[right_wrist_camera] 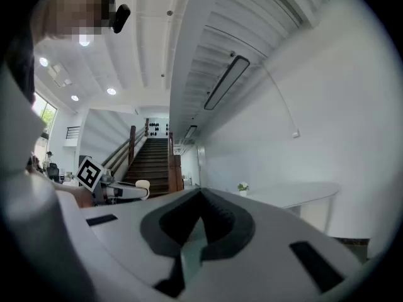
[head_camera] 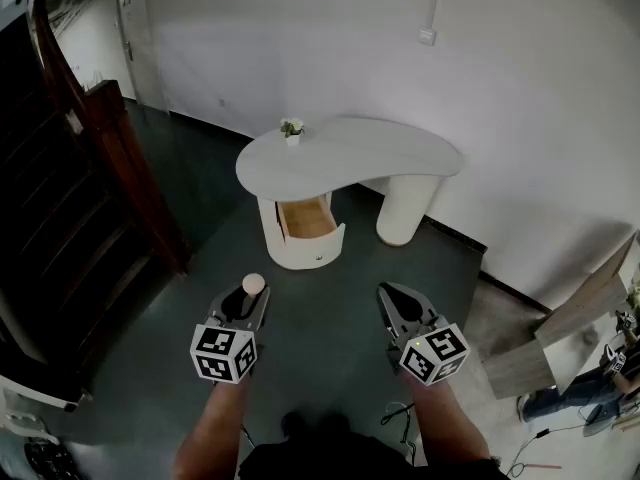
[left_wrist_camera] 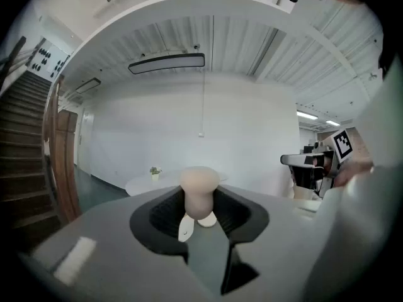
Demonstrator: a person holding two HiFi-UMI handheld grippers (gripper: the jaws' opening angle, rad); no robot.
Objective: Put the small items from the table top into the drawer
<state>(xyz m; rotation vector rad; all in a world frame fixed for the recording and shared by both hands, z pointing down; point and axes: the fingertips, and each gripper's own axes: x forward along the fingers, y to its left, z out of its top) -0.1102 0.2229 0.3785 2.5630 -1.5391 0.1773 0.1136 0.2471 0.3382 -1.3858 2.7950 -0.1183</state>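
my left gripper [head_camera: 247, 301] clamps the mushroom-shaped piece [left_wrist_camera: 199, 181] by its stem; i judge it light, smooth, slippery; right gripper [head_camera: 398, 306] closed, empty

White worktop [head_camera: 385, 153] stands on dark floor [head_camera: 320, 298]; white wall [head_camera: 350, 38] behind it, wooden staircase [head_camera: 110, 148] left of it.

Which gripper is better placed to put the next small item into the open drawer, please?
Left. The left gripper is closed on a pale mushroom-shaped piece, gripped by its stem, and the drawer stands open ahead of it. The right gripper carries nothing, with its jaws together.
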